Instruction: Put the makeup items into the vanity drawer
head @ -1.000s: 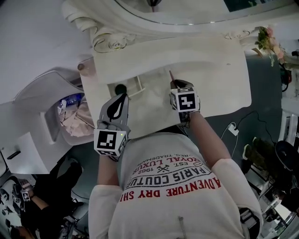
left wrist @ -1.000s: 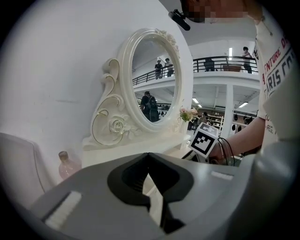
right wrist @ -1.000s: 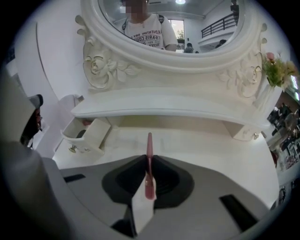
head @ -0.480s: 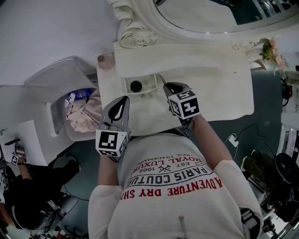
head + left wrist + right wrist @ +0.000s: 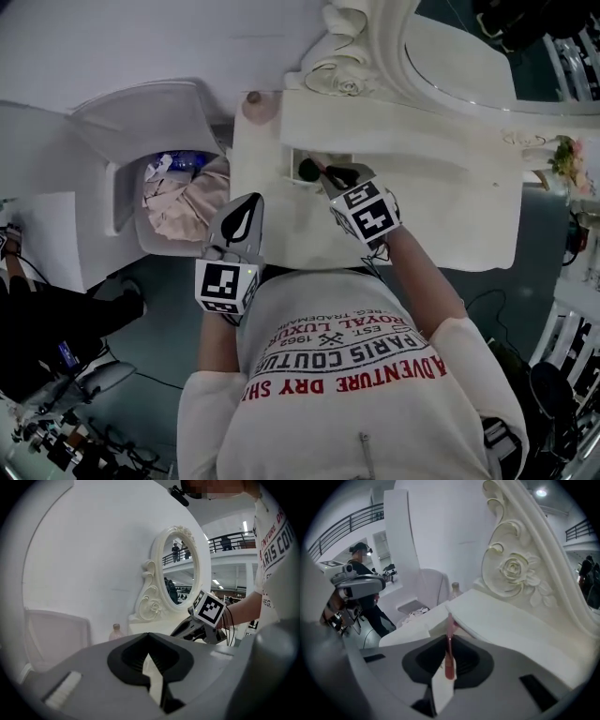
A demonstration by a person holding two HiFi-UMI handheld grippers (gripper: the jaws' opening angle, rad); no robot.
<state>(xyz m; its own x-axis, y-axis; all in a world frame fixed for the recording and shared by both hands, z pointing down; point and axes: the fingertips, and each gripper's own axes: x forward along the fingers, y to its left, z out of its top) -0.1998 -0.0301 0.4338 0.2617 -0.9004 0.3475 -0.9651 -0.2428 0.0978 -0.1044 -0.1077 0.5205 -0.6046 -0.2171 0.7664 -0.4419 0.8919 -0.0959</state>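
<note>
Now right gripper (image 5: 448, 639) holding one pink stick (image 5: 449, 665), left gripper (image 5: 149, 637) closed

The interior of the drawer (image 5: 298, 161) is mostly concealed by the left front edge of the vanity top (image 5: 422, 187) and by the right gripper (image 5: 333, 173). The dark round item (image 5: 308, 170) inside is too small to identify. The far end of the slim pink stick (image 5: 449, 653) cannot be made out. The mirror (image 5: 450, 56) is cut off by the picture's top edge.

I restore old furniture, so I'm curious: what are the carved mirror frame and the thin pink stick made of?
The mirror frame: white-painted wood or moulded resin, can't tell which; smooth satin sheen over crisp scrolls and a rose. The pink stick: likely glossy plastic; slim, smooth, slightly translucent.
</note>
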